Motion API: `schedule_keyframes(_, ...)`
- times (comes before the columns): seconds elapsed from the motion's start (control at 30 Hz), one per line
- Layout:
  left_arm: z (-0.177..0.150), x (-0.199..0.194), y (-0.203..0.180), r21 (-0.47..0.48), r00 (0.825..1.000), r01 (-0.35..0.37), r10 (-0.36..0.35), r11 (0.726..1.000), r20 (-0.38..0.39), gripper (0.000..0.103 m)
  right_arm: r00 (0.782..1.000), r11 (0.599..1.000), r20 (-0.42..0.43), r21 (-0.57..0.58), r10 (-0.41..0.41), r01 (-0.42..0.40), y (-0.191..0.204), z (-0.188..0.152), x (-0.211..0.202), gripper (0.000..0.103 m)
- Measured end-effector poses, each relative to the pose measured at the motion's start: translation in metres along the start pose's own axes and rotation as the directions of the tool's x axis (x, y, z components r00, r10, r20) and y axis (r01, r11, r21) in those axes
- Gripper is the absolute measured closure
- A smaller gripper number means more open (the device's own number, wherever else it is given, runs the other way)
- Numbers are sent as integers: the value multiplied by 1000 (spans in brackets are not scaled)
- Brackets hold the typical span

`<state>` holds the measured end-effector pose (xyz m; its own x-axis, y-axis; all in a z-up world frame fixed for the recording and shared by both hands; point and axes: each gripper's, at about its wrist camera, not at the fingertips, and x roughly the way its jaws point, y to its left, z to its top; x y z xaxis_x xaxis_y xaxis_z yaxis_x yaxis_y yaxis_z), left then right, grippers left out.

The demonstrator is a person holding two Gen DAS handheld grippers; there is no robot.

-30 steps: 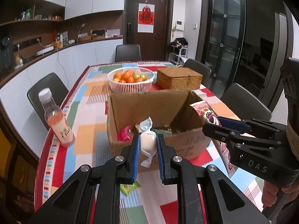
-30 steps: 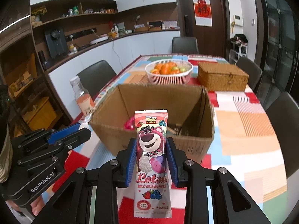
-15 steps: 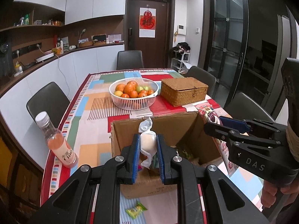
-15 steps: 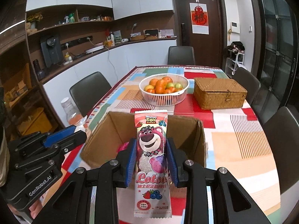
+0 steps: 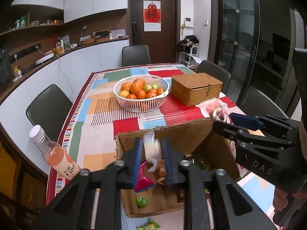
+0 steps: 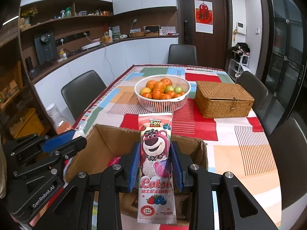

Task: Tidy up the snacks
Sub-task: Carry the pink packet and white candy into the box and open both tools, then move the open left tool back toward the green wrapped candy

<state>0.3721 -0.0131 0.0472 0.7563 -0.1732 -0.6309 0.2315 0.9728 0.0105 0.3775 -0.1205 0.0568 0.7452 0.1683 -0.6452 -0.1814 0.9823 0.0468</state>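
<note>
An open cardboard box [image 5: 172, 134] [image 6: 107, 140] stands on the table with several snack packets inside. My left gripper [image 5: 152, 153] is over the box; its fingers stand slightly apart from a small clear-wrapped white snack [image 5: 152, 149] between them. My right gripper [image 6: 155, 163] is shut on a pink Lotso snack packet [image 6: 155, 163] held upright above the box's near edge. Each gripper shows in the other's view: the right [image 5: 249, 132] and the left [image 6: 57, 145].
A white basket of oranges [image 5: 141, 92] and a wicker box [image 5: 195, 88] stand behind the cardboard box. A bottle of pink drink [image 5: 55, 155] stands at the left table edge. A green packet [image 5: 147, 226] lies in front of the box. Chairs surround the table.
Both grippers have risen and moved forward over the box, so I look down into it. The left fingers have parted a little around the white snack.
</note>
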Motion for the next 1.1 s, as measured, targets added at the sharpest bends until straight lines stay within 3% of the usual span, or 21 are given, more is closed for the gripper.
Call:
schedule_keyframes(0.13, -5, -6, 0, 10, 1000, -17, 17, 1000, 9, 65, 1000, 1000, -9, 4, -1, 1, 1, -4, 3, 52)
schedule_keyframes(0.67, -51, -59, 14, 46, 999, -23, 22, 999, 30, 60, 997, 996, 34, -54, 68, -66, 46, -45, -42, 52)
schedule_keyframes(1.1, -114, -65, 22, 80, 998, -16, 20, 997, -54, 59, 993, 994, -61, -31, 100, -102, 70, -99, -38, 52)
